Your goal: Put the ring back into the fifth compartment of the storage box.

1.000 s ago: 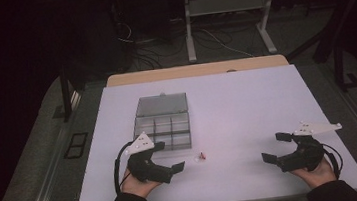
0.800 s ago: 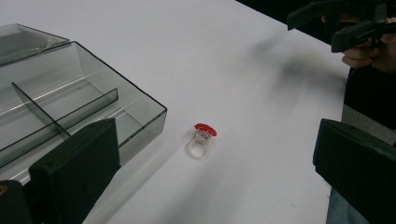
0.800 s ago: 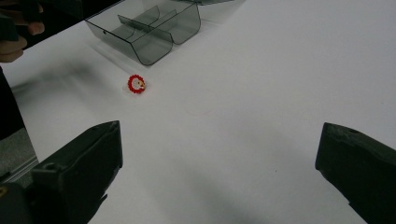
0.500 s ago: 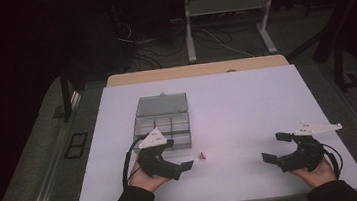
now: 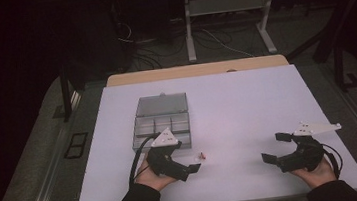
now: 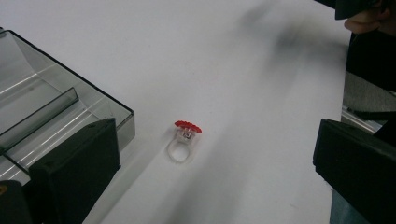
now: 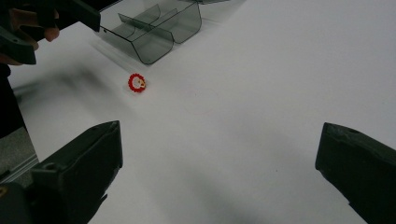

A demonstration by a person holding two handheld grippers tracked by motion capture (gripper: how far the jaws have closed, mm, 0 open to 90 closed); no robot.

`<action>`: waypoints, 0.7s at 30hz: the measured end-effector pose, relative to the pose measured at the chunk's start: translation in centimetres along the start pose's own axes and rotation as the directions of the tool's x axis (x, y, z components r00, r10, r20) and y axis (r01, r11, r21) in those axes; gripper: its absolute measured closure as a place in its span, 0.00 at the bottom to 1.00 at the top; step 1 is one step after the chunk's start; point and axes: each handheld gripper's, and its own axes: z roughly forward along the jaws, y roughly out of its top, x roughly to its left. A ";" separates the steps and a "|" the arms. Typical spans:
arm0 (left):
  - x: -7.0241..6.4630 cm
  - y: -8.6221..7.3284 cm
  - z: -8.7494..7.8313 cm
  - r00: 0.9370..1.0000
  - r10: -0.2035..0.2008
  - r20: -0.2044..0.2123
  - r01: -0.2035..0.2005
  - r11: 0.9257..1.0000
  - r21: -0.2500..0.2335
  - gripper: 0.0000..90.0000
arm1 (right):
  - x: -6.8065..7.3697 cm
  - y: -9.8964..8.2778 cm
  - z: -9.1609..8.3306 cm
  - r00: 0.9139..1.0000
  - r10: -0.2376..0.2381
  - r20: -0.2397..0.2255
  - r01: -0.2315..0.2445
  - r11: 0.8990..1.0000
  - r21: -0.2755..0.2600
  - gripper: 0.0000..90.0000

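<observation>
Ring (image 6: pixel 184 140): tiny, light, rigid clear plastic, red top; likely skids on surface (image 5: pixel 247 103). Grip across band. Left tool (image 5: pixel 186 167) released, empty; right tool (image 5: pixel 272 147) released.

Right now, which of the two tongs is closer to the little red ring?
The left tongs. The red ring lies on the white table just past their open jaws, beside the grey box. The right tongs, also open, sit far off across the table.

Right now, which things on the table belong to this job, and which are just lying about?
In the job:
small ring with a red top
clear compartment box, open
left tool, open beside the ring

Lying about:
right tool, open, apart
white table
</observation>
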 end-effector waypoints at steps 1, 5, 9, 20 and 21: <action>0.0 0.0 0.1 1.000 0.006 0.001 -0.006 1.000 0.008 0.00 | 0.0 0.0 0.0 1.000 -0.001 0.001 0.001 1.000 0.000 0.00; -0.1 0.2 0.6 1.000 0.019 0.001 -0.019 0.999 0.036 0.00 | 0.0 0.0 0.1 1.000 -0.004 0.002 0.004 1.000 0.002 0.00; -0.3 0.4 1.1 1.000 0.026 0.005 -0.027 0.998 0.061 0.00 | 0.0 0.0 0.1 1.000 -0.006 0.001 0.006 1.000 0.002 0.00; -0.4 0.6 2.8 0.998 0.047 0.029 -0.050 0.989 0.139 0.00 | 0.0 0.0 0.3 1.000 -0.010 -0.004 0.010 1.000 0.012 0.00; -0.4 0.5 2.9 0.998 0.047 0.029 -0.051 0.988 0.148 0.00 | 0.0 0.0 0.3 1.000 -0.010 -0.004 0.010 1.000 0.012 0.00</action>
